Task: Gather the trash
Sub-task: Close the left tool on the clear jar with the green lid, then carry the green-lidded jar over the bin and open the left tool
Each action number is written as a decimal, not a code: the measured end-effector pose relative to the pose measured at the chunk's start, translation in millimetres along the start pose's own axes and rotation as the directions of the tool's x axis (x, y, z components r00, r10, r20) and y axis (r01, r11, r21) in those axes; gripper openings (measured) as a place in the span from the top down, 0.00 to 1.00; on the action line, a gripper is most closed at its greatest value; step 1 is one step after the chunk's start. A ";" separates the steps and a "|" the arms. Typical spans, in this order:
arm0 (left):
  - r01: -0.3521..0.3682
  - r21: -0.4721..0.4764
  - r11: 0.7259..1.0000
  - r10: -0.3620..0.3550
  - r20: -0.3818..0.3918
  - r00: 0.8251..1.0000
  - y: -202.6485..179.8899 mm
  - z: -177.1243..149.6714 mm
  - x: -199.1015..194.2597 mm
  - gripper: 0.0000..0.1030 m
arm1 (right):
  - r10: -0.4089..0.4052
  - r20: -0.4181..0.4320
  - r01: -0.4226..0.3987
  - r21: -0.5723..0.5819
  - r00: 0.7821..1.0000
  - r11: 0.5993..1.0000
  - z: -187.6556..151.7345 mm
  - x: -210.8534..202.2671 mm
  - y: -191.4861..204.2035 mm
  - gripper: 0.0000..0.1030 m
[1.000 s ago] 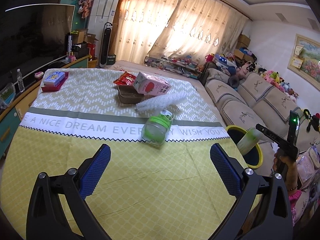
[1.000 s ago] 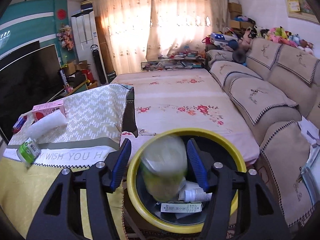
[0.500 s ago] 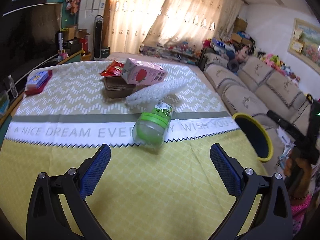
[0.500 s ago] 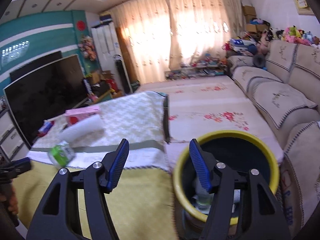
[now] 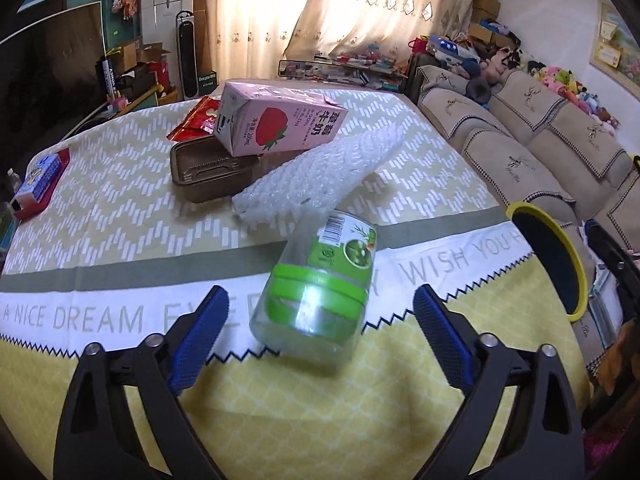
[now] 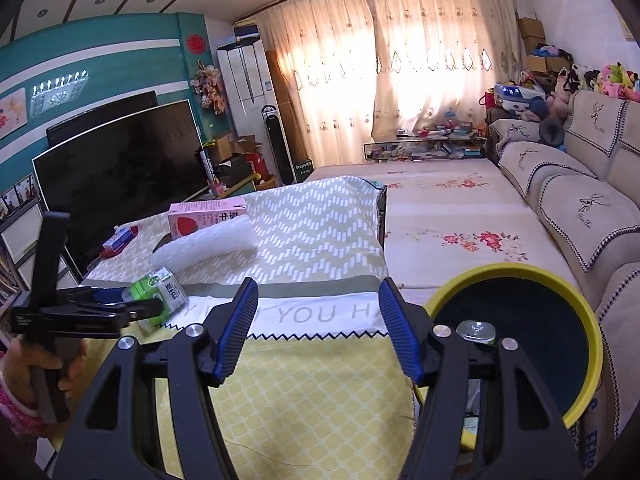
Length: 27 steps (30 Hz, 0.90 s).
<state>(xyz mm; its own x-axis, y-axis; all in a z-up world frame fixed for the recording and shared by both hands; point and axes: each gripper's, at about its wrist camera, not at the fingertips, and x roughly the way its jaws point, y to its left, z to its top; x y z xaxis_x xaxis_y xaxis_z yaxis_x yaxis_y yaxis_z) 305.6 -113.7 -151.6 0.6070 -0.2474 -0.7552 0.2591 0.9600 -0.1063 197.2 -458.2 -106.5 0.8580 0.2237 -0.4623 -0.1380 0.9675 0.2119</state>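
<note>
While the left gripper [image 5: 316,322] stood with jaws apart, having just been closing, one clear jar [image 5: 320,292] with a green label lay on its side between the pads, untouched, on the desk [image 5: 120,208]. One yellow-rimmed bin [image 6: 516,340] beside the desk held a bottle top; other contents could not be told. One pink milk carton [image 5: 276,124] leaned on one brown tray [image 5: 208,172], beside one white foam sleeve [image 5: 320,172]. The right gripper [image 6: 318,328] stood apart, empty.
</note>
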 end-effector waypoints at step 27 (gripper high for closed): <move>0.049 0.056 0.997 -0.051 0.033 0.998 -17.5 2.7 -7.9 0.51 | 0.014 -0.009 -0.014 0.034 1.000 0.999 -1.9 0.9 -7.5 0.35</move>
<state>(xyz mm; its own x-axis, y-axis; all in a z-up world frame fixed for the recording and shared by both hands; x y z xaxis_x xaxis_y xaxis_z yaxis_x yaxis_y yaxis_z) 298.3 -128.9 -142.0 0.6175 -0.3007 -0.7268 0.3308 0.9376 -0.1069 198.1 -465.0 -110.2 0.8516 0.2382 -0.4669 -0.1328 0.9597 0.2475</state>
